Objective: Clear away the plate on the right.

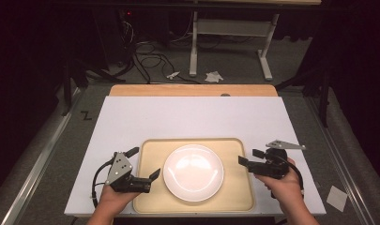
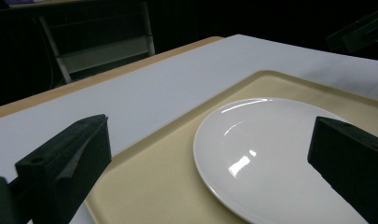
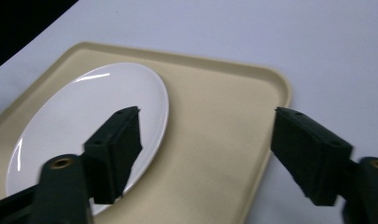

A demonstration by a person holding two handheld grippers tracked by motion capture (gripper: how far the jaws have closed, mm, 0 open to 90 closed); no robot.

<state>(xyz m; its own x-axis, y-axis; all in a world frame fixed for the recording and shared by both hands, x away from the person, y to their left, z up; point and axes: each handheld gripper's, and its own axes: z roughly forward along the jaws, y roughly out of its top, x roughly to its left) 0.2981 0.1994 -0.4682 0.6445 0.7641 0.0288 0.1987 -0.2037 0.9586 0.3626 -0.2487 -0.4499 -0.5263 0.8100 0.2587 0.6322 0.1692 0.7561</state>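
Note:
A round white plate (image 1: 193, 172) lies flat in the middle of a beige tray (image 1: 150, 150) near the table's front edge. My left gripper (image 1: 143, 163) hovers at the tray's left rim, open, with nothing held. In the left gripper view its jaws stand wide apart around the left side of the plate (image 2: 270, 154) and the tray (image 2: 154, 177). My right gripper (image 1: 250, 157) is at the tray's right rim, open and empty, apart from the plate. The right gripper view looks over the tray's corner (image 3: 224, 140) with the plate (image 3: 84, 116) behind the left jaw.
The tray rests on a white board (image 1: 187, 117) over a wooden table top (image 1: 192, 90). Beyond the table's far edge are floor cables (image 1: 150, 61) and a white stand (image 1: 193, 47). A paper scrap (image 1: 337, 198) lies on the floor at the right.

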